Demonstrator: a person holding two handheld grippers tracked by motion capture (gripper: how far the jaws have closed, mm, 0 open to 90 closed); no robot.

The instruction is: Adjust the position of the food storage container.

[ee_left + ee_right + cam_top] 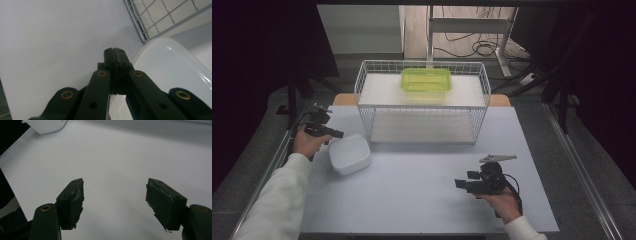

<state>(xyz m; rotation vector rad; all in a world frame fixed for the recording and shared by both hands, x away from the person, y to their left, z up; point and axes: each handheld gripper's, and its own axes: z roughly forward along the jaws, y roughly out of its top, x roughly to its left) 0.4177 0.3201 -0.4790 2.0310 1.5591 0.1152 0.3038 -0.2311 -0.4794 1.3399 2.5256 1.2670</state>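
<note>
While your left gripper (332, 133) sits pressed shut and empty just beside the white lidded container (349, 153), nothing is yet in hand.
You'll find that container on the table (422, 200) at its left, in front of the wire rack (422, 102) that carries a green tub (426, 79). It looks like light, stiff plastic with a smooth, glossy lid, so it will likely slip: take it across the rim or side walls, not the rounded top. Your right gripper (115, 202) hangs wide open over bare table, holding nothing.

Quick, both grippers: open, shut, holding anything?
Left gripper: shut, empty, beside the white container.
Right gripper: open, empty, over the table.
</note>
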